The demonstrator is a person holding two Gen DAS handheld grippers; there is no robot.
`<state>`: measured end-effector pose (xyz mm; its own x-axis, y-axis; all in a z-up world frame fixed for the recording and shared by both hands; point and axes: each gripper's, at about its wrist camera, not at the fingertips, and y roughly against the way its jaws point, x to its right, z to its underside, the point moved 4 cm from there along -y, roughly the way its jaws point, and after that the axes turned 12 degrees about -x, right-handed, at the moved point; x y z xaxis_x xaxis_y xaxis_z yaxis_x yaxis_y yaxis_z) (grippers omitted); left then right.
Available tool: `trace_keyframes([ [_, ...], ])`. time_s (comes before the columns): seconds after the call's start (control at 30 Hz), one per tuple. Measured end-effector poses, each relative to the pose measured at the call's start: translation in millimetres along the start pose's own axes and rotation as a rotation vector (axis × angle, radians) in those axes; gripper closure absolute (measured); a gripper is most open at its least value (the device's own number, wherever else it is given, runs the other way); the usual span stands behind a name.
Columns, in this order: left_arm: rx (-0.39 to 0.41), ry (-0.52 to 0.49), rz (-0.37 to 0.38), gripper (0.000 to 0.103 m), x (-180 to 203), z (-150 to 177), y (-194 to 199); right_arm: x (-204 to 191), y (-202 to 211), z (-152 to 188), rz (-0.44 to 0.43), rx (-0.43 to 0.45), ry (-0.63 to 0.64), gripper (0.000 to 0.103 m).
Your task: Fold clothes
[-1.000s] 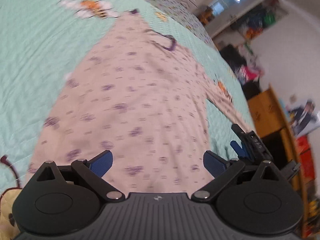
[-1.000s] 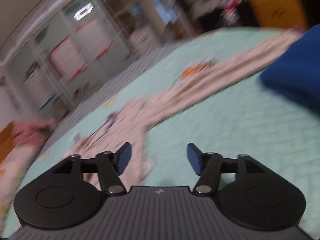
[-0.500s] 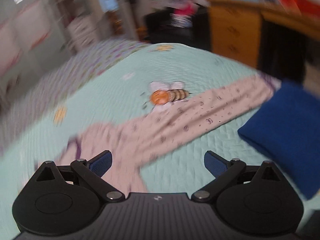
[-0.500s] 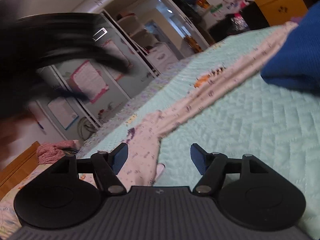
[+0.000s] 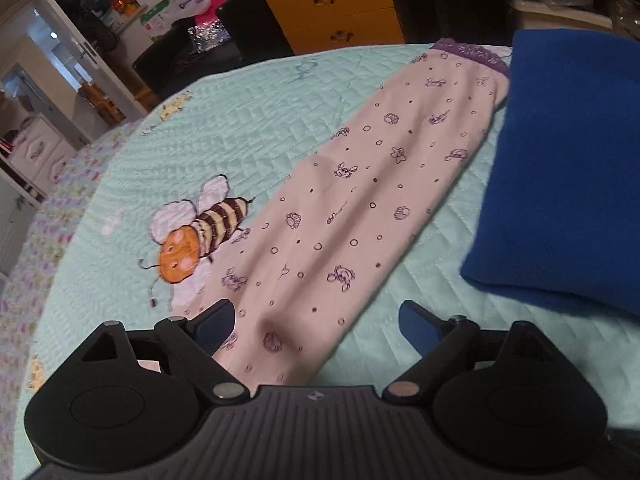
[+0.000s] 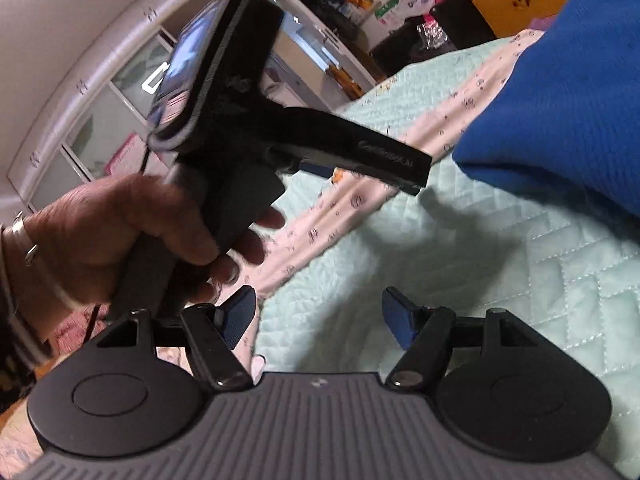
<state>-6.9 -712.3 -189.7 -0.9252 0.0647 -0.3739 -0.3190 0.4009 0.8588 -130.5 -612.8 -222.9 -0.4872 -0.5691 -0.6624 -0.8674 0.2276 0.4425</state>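
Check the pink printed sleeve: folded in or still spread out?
Spread out. The sleeve lies flat and full length on the quilt, cuff beside the blue cloth.

Open green quilt (image 5: 248, 120) lies left of the pink sleeve (image 5: 360, 216). A folded blue blanket (image 5: 568, 168) walls the right side, apparently touching the sleeve's cuff. In the right wrist view, the hand-held left gripper (image 6: 248, 128) blocks the left approach.

embossed lettering on gripper arm (image 6: 386, 157), illegible
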Motion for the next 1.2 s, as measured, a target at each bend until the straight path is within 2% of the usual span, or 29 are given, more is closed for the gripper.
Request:
trace_keyframes([
  [0.17,0.033,0.032,0.047,0.012,-3,-2,-10,-3,-10,0,0.018,-0.021,0.028,0.031],
  [0.47,0.067,-0.003,0.042,0.012,4,-21,-19,-15,-13,9,0.066,-0.046,0.097,0.024],
  [0.67,0.080,0.013,0.045,0.013,5,-40,-27,-16,-14,13,0.079,-0.052,0.116,0.021],
  [0.77,0.083,0.024,0.084,0.034,7,-53,-29,-16,-15,13,0.083,-0.054,0.120,0.021],
  [0.83,0.084,0.020,0.116,0.058,11,-62,-29,-16,-16,14,0.083,-0.055,0.122,0.021],
  [0.93,0.081,0.004,0.139,0.076,18,-70,-27,-15,-15,15,0.084,-0.056,0.121,0.021],
  [0.97,0.085,0.007,0.153,0.096,19,-71,-25,-16,-15,16,0.085,-0.056,0.122,0.021],
  [1.0,0.091,0.031,0.170,0.101,17,-71,-23,-16,-15,17,0.085,-0.056,0.123,0.021],
  [1.07,0.113,0.123,0.207,0.101,6,-69,-16,-15,-14,18,0.085,-0.055,0.123,0.021],
  [1.2,0.231,0.432,0.299,0.101,-51,-53,22,-13,-12,20,0.080,-0.055,0.118,0.021],
])
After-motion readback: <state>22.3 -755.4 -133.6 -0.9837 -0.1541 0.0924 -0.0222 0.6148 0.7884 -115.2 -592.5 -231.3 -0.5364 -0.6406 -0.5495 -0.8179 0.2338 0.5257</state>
